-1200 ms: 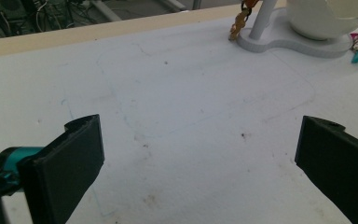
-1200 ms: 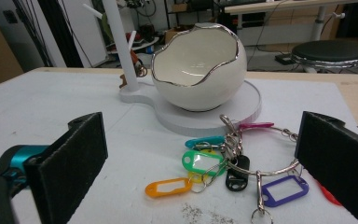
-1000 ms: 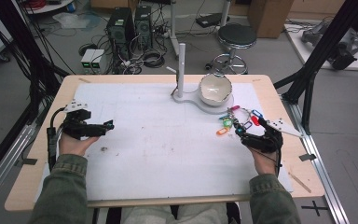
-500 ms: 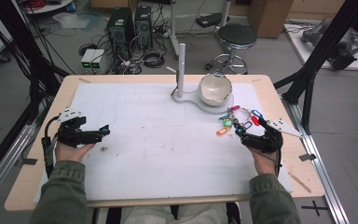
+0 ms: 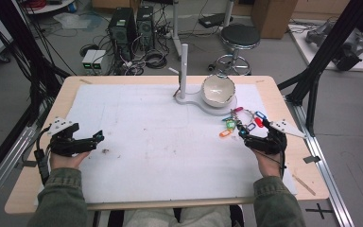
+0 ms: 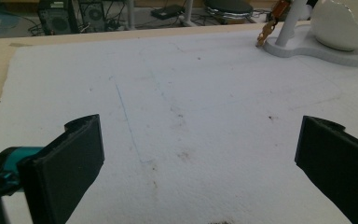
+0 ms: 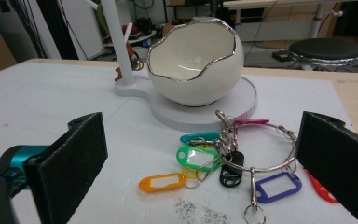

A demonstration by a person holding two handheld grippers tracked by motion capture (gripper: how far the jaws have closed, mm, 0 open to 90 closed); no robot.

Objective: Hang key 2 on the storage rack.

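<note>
Right gripper view — right gripper (image 7: pixel 200 154) jaws wide, key ring w/ colored tags (image 7: pixel 233 158) betw. them; left gripper (image 6: pixel 200 154) wide too — over bare mat (image 6: pixel 191 93).

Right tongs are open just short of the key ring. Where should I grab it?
Probably the big wire loop of the key ring, on its bare near arc between the black tag and purple tag. Lower the right tongs from above; it lies flat.

Your red plastic key tag (image 7: pixel 320 189) sits half hidden behind the jaw at lower right; the white upright post (image 7: pixel 113 39) runs off the top edge.
</note>
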